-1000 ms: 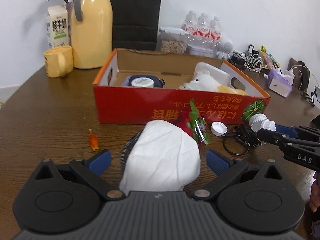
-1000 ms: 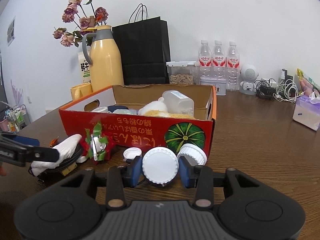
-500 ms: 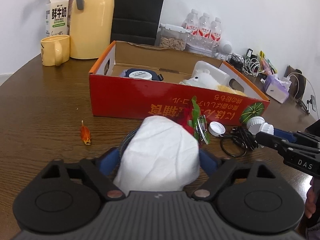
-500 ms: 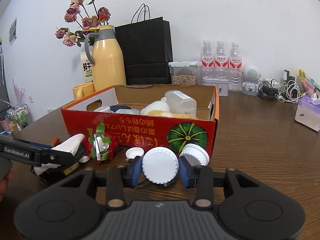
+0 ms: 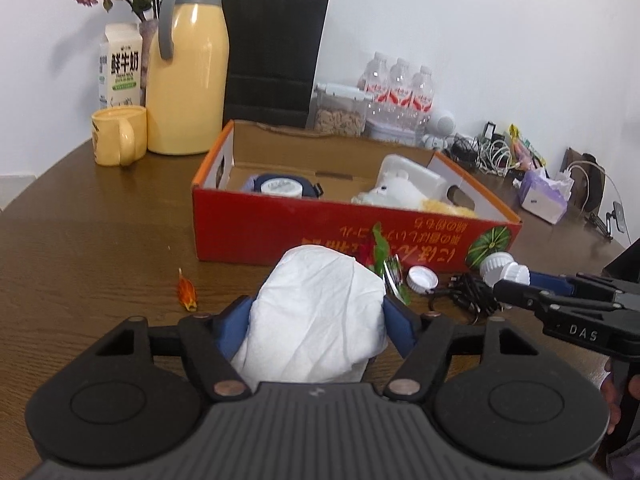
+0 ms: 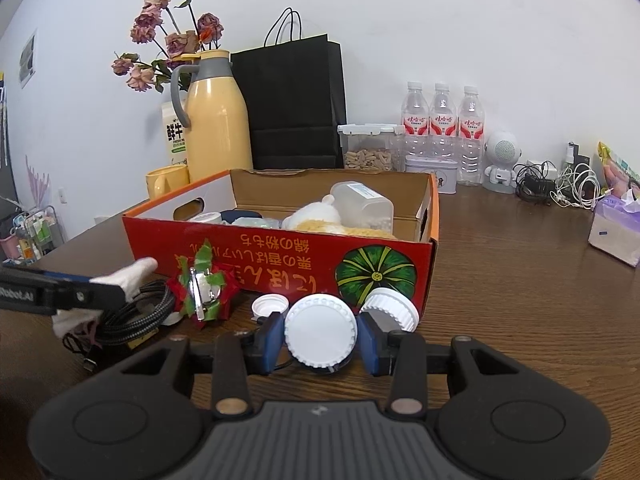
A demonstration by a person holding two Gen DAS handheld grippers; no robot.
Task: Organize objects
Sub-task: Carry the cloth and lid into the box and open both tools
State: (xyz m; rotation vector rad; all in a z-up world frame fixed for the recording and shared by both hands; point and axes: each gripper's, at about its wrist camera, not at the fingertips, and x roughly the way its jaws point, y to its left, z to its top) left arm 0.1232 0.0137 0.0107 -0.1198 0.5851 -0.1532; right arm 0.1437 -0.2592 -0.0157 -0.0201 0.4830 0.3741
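Note:
My left gripper [image 5: 318, 320] is shut on a white cloth bundle [image 5: 316, 316] and holds it above the table, in front of the red cardboard box [image 5: 280, 228]. My right gripper [image 6: 320, 338] is shut on a white ribbed jar [image 6: 320, 330], lid toward the camera, near the box's front right corner [image 6: 384, 276]. The box holds a round tin [image 5: 280, 186], a white plush toy [image 5: 394, 192] and a clear plastic container [image 6: 360, 202]. A red-green foil ornament [image 6: 204, 292] and a small white cap [image 6: 270, 305] lie on the table before the box.
A black braided cable [image 6: 132, 316] lies under the left gripper. A second white jar [image 6: 390, 308] stands by the box corner. An orange scrap [image 5: 187, 294] lies left. Yellow thermos [image 5: 188, 64], mug [image 5: 118, 134], black bag [image 5: 272, 52], water bottles [image 6: 440, 128] and tissue pack [image 6: 616, 232] stand behind.
My left gripper closed on the white cloth and lifted it off the cable. My right gripper keeps hold of the white jar and has risen slightly.

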